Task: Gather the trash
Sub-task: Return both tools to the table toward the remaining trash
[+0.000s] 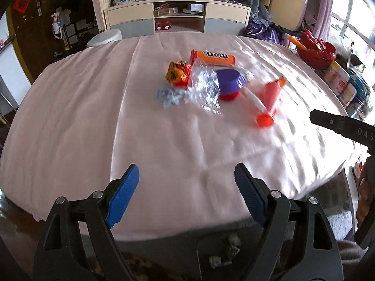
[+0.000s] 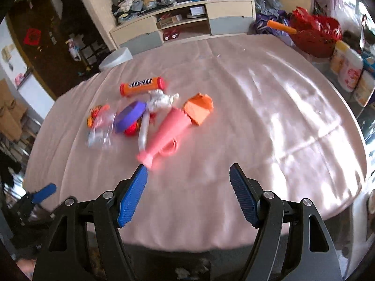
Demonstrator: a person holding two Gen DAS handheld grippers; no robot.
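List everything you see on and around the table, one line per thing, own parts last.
M&M's tube: 1, orange with red cap, far side of the pile, lying flat
snack wrapper: 1, orange-red, left end of the pile
clear plastic wrap: 1, transparent, crumpled mid-pile
blue-white wrapper: 1, near left edge of the pile
purple lid: 1, tilted on a red cap
pink cone: 1, lying on its side, nearest the right gripper
white stick: 1, beside the cone
orange paper: 1, folded, behind the cone
white tissue: 1, crumpled
tablecloth: 1, pink
red basket: 1, far right edge
left gripper: fingers blue, open
right gripper: fingers blue, open
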